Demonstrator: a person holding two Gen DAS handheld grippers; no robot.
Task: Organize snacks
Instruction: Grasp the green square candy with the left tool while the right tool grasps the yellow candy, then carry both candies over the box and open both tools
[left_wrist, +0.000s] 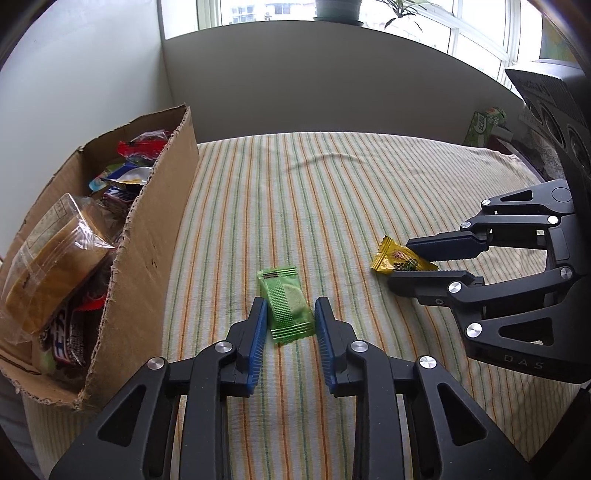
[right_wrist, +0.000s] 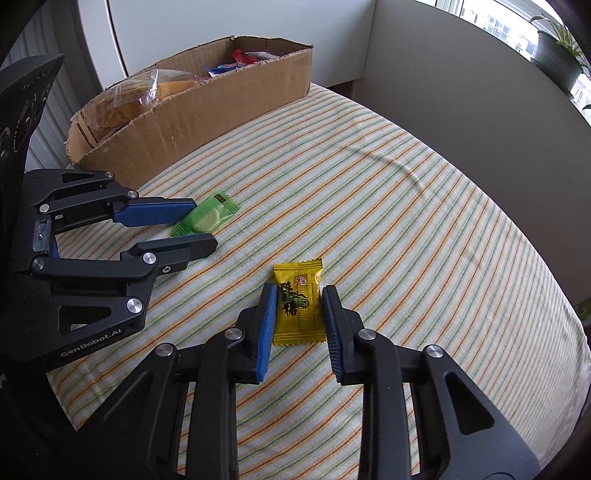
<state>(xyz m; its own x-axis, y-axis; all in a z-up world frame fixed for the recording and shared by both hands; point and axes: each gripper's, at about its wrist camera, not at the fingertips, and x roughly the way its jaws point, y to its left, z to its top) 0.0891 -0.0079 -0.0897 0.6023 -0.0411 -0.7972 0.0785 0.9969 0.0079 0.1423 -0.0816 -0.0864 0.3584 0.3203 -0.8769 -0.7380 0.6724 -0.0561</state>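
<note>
A green snack packet (left_wrist: 287, 305) lies on the striped cloth between the fingers of my left gripper (left_wrist: 290, 308), which is open around its near half with small gaps at both sides. It also shows in the right wrist view (right_wrist: 207, 218), with my left gripper (right_wrist: 203, 225) around it. A yellow candy packet (right_wrist: 298, 302) lies between the fingers of my right gripper (right_wrist: 300, 295), also open around it. In the left wrist view the yellow packet (left_wrist: 399, 260) sits at the tips of my right gripper (left_wrist: 400, 262).
An open cardboard box (left_wrist: 147, 236) full of wrapped snacks stands at the left on the cloth-covered table (left_wrist: 332, 192); it also shows in the right wrist view (right_wrist: 207, 107). A green box (left_wrist: 484, 125) stands at the far right. A white wall runs behind the table.
</note>
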